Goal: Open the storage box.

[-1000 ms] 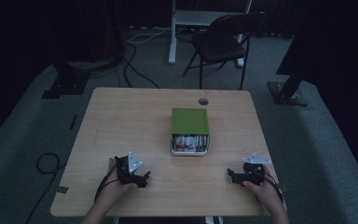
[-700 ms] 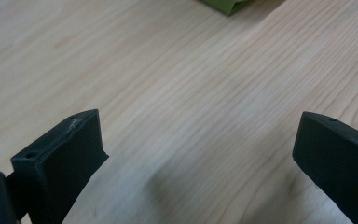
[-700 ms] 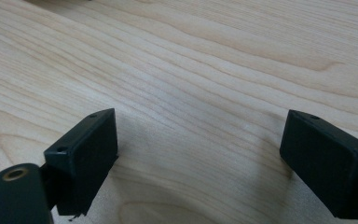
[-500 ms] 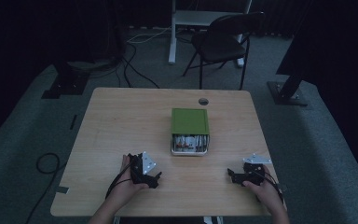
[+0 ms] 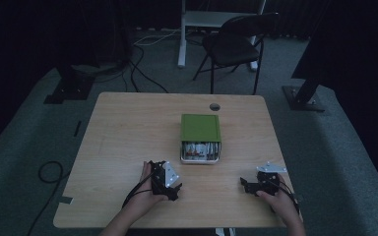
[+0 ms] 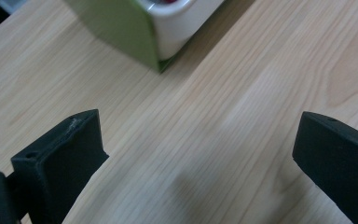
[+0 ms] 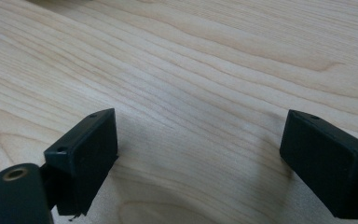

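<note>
One green box (image 5: 200, 128) sits on the bench (image 5: 128, 128), its open end showing several small containers, too blurred to count. Two grippers rest nearer the person than the box: left gripper (image 5: 173, 189) close by, right gripper (image 5: 243, 185) farther off, each with jaws spread wide and empty.

We carry two black grippers. The left gripper (image 5: 173, 189) and right gripper (image 5: 245, 185) each bear a grey three-cornered plate, trailing black cable, and blocky black fingers (image 6: 70, 154) with small screw holes.
</note>
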Demonstrator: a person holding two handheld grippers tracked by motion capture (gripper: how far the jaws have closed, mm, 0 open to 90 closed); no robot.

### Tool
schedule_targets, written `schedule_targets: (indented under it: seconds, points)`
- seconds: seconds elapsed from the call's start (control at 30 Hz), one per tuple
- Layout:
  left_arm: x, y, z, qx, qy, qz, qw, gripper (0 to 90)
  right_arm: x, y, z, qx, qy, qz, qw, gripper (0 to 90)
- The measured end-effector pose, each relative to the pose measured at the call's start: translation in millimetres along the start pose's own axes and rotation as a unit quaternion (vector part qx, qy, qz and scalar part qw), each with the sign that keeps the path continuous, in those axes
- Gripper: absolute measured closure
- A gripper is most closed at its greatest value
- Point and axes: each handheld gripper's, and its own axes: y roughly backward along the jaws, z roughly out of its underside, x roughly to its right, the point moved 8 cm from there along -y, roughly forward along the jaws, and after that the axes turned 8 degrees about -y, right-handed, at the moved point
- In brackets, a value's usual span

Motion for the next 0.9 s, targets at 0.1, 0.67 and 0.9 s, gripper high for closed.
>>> schedule_targets:
  seconds: [0.1,0.67,0.9]
  points:
    - [3.4,-1.2,-5.5,0.005,-0.012,0.002,0.9999,2.5,0.1,0.0,0.0,0.000,0.000,0.000,1.0000,10.9]
    - [29.0,-10.6,-40.6,0.026,-0.121,-0.013,0.9922,2.5,0.1,0.0,0.0,0.000,0.001,0.000,1.0000,10.9]
    - [29.0,-18.2,-53.2,0.030,-0.139,-0.020,0.9896,4.4,0.0,0.0,0.0,0.000,0.000,0.000,1.0000,10.9]
